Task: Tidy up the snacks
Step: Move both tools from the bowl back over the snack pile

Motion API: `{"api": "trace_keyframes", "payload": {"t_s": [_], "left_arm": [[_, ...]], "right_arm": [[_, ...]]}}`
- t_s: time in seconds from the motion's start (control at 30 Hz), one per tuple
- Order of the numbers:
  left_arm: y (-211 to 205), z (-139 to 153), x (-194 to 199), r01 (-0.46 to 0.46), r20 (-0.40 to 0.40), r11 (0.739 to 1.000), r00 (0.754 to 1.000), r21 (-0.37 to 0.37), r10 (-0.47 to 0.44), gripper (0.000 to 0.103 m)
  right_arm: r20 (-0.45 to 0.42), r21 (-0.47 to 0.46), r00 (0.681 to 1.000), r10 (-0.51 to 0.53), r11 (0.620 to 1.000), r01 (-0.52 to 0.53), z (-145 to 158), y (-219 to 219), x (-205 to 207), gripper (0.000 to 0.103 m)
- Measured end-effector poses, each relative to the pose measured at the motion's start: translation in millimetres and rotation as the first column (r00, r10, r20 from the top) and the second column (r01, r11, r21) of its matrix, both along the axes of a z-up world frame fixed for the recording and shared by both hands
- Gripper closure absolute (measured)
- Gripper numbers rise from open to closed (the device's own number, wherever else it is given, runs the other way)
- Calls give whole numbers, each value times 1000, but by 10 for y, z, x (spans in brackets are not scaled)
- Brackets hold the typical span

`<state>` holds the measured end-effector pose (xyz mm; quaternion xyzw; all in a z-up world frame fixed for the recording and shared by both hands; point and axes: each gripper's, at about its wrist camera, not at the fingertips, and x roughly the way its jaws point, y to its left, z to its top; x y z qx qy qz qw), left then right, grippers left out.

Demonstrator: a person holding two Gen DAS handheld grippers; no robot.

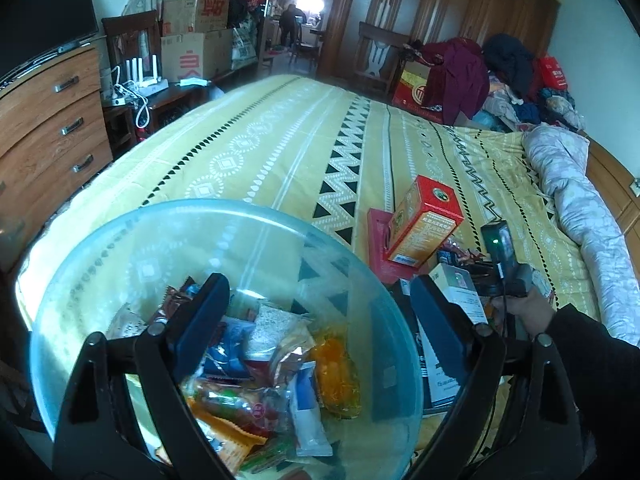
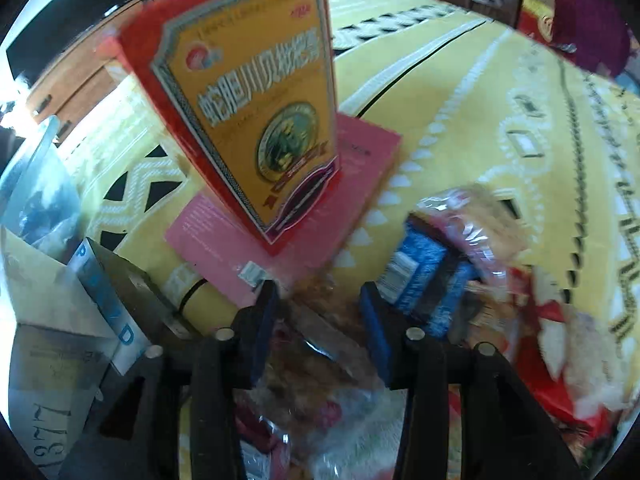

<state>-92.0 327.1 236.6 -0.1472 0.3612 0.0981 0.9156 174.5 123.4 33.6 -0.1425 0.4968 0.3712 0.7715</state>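
A clear glass bowl (image 1: 100, 264) sits on the yellow bed sheet and holds several wrapped snacks (image 1: 264, 364). My left gripper (image 1: 320, 300) is open, its left finger (image 1: 204, 320) over the bowl and the right finger (image 1: 436, 320) outside the rim. My right gripper (image 2: 316, 300) is open low over a pile of snack packets, a brownish clear-wrapped packet (image 2: 320, 344) lying between its fingers. Blue packets (image 2: 424, 276) and a red packet (image 2: 560, 336) lie to its right. The right gripper also shows in the left wrist view (image 1: 504, 264), hand-held.
A red and orange box (image 2: 256, 120) stands tilted on a flat pink box (image 2: 352, 184); both show in the left wrist view (image 1: 424, 220). White and grey boxes (image 2: 80, 320) lie left. A rolled quilt (image 1: 580, 220) lies right, a wooden dresser (image 1: 48, 128) left.
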Motion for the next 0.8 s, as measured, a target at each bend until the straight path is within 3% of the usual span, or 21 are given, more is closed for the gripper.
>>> {"api": "trace_keyframes", "payload": {"t_s": [0.2,0.4,0.47,0.57,0.67,0.8], "left_arm": [[-230,69,37,65,20,998,998,-11,-64,10],[-453,176,-72,114,46,993,993,-13,-113,10],[-565,208,-131,137,54,990,989,-18,-136,10],[-748,202,-158,194,56,981,980,-26,-192,10],[-1034,150,-184,295,48,955,955,-39,-293,10],[-1294,105,-237,360,42,931,933,-58,-358,10]], "right_arm": [[-82,10,985,148,989,-148,-123,-105,-353,45],[-136,-96,960,244,961,-258,-182,-747,-1051,50],[-109,-131,972,208,966,-222,-87,-1073,-1195,51],[8,-144,997,80,986,-78,208,-1606,-1330,50],[69,-36,994,-83,996,85,543,-2126,-1497,45],[20,114,984,-176,978,173,641,-2332,-1772,44]]}}
